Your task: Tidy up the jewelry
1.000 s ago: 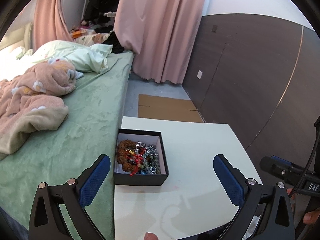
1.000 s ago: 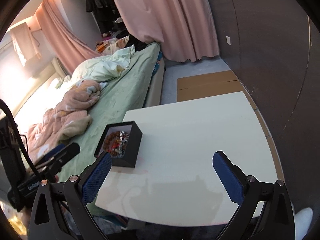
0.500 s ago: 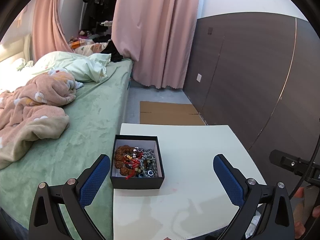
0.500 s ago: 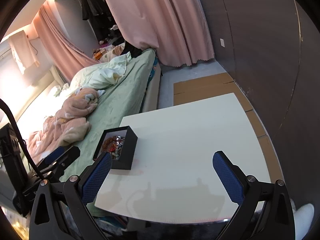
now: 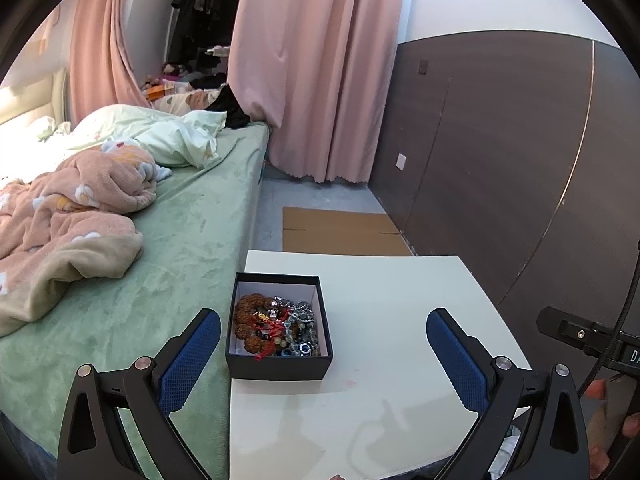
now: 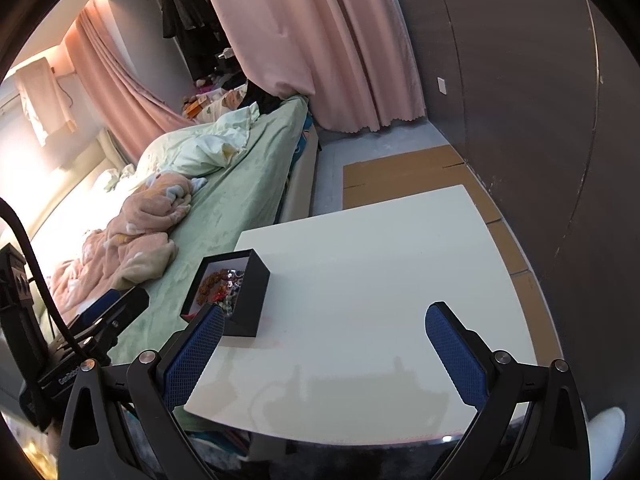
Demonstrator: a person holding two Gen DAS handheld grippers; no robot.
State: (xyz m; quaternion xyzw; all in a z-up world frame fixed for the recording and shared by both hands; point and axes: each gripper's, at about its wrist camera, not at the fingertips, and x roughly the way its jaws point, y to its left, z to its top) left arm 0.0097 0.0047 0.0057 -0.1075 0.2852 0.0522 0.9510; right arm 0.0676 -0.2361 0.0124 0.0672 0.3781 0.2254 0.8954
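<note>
**Both tools spread, box at desk's bed-side edge**

Left tool: fingers wide apart, holding nothing, hovering over the near part of the desk. Its left pad hangs past the desk edge over the bed; the right pad is over the desk near the right edge.

Right tool: also spread, empty, above the near edge. Its left pad overlaps the near corner of the box in view; cannot tell if it touches.

Box: black, open-topped, white lining, sits on the desk flush with the left (bed-side) edge, roughly midway along it. Jewelry is piled inside: brown bead bracelet on the left, red cord in the middle, silver chain and glass beads to the right. Nothing hangs over the rim.

Room: everything right of the box is bare desk top, out to the far and right edges. Bed butts against the left edge, with a pink blanket further up it. Dark wall panel runs close along the right side; cardboard lies on the floor beyond the far edge. Curtain hangs at the back.
</note>
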